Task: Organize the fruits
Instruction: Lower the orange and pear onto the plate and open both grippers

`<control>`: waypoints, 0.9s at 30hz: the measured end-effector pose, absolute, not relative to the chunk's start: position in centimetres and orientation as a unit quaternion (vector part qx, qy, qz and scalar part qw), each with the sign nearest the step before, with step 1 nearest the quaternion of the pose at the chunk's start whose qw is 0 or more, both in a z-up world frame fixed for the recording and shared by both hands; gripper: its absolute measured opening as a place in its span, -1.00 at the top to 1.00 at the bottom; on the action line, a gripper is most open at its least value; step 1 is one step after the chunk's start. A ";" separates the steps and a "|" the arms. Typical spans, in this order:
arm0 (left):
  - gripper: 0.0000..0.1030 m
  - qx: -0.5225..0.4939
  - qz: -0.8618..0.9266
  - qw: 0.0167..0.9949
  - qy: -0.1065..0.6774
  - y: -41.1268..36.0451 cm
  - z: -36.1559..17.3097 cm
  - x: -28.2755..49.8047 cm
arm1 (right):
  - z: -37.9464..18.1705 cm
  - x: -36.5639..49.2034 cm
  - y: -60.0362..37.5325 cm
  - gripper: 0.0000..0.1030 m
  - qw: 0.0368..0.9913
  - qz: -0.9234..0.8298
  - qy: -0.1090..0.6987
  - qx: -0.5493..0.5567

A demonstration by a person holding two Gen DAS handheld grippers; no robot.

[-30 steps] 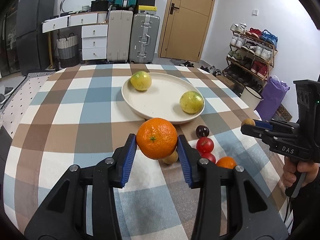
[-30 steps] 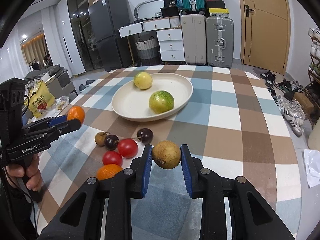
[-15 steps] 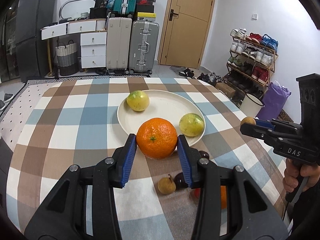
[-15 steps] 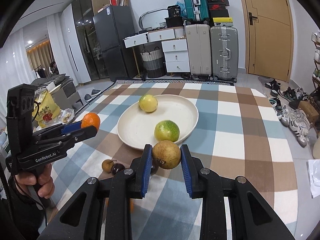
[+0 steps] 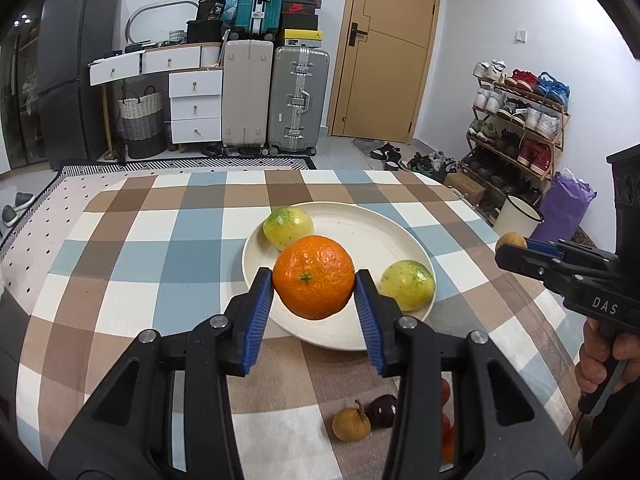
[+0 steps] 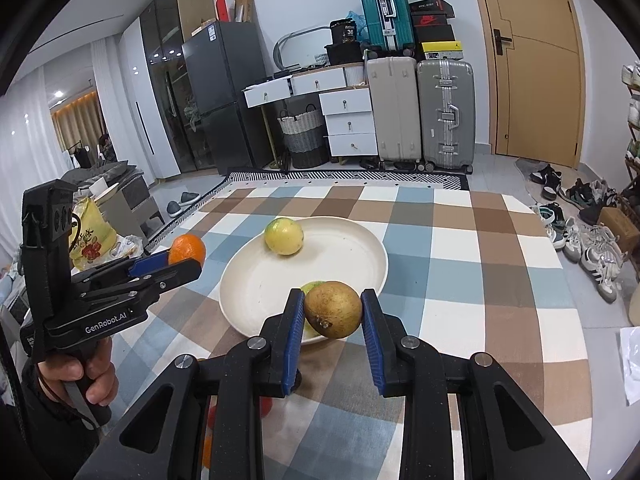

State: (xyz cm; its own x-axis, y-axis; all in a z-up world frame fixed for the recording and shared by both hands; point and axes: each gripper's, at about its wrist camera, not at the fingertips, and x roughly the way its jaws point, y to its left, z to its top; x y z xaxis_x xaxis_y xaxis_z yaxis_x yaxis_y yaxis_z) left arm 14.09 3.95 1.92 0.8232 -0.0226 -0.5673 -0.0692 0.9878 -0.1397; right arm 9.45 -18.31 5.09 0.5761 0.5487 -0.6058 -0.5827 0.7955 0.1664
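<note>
My left gripper point(image 5: 314, 280) is shut on an orange point(image 5: 314, 277) and holds it in the air over the near rim of the white plate point(image 5: 360, 232). My right gripper point(image 6: 332, 308) is shut on a brown round fruit point(image 6: 333, 309), also lifted near the plate's point(image 6: 256, 280) front edge. Two yellow-green fruits lie on the plate, one at the back point(image 5: 288, 227) and one at the right point(image 5: 407, 285). The right gripper also shows in the left wrist view point(image 5: 516, 250), and the left one in the right wrist view point(image 6: 184, 258).
On the checked tablecloth point(image 5: 140, 248) near me lie a small brown fruit point(image 5: 351, 424), a dark plum point(image 5: 382, 411) and red fruits partly hidden behind my fingers. Suitcases point(image 5: 298, 100) and drawers stand beyond the table; a shoe rack point(image 5: 516, 120) is to the right.
Both grippers have risen and moved forward toward the plate with their fruits. The loose fruits on the cloth have dropped toward the bottom of both views.
</note>
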 end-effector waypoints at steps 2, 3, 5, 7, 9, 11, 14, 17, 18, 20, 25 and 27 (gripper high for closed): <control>0.25 -0.076 0.012 0.951 0.300 3.9 1.8 14.6 | 5.0 10.1 -18.2 0.44 0.888 0.318 0.333 -0.022; 0.25 -0.074 0.012 0.951 0.301 3.9 1.7 14.9 | 5.0 10.3 -18.1 0.44 0.887 0.319 0.334 -0.020; 0.25 -0.068 0.013 0.951 0.301 3.9 1.5 15.4 | 4.9 10.9 -18.0 0.44 0.886 0.319 0.335 -0.018; 0.25 -0.064 0.015 0.951 0.303 3.8 1.3 15.9 | 4.8 11.3 -17.9 0.44 0.886 0.318 0.336 -0.016; 0.25 -0.062 0.015 0.950 0.307 3.9 1.0 16.6 | 4.6 11.8 -17.8 0.44 0.885 0.318 0.340 -0.011; 0.25 -0.061 0.017 0.949 0.309 3.9 0.8 17.1 | 4.3 12.5 -17.6 0.44 0.884 0.319 0.343 -0.009; 0.25 -0.059 0.017 0.948 0.313 4.0 0.4 17.9 | 3.9 13.4 -17.3 0.44 0.882 0.319 0.346 -0.008; 0.25 -0.058 0.017 0.947 0.316 4.1 -0.1 18.6 | 3.4 14.0 -16.8 0.44 0.880 0.319 0.351 -0.006; 0.25 -0.058 0.016 0.946 0.318 4.2 -0.3 18.8 | 3.2 14.3 -16.7 0.44 0.880 0.320 0.352 -0.006; 0.25 -0.058 0.015 0.945 0.321 4.2 -0.6 19.1 | 2.8 14.7 -16.4 0.44 0.878 0.320 0.356 -0.005; 0.25 -0.052 0.014 0.943 0.330 4.1 -1.6 19.8 | 1.6 15.8 -15.5 0.44 0.873 0.324 0.364 0.000; 0.25 -0.054 0.013 0.940 0.335 4.2 -2.0 20.1 | 1.3 16.2 -15.2 0.44 0.871 0.328 0.367 0.001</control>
State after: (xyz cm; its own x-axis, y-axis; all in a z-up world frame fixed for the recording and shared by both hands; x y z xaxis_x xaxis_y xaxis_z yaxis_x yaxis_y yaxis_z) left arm 20.10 4.19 -1.99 0.7746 -0.0110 -0.6324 -0.0614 0.9938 -0.0926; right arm 16.19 -15.18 1.30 0.5159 0.5713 -0.6383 -0.5692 0.7855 0.2429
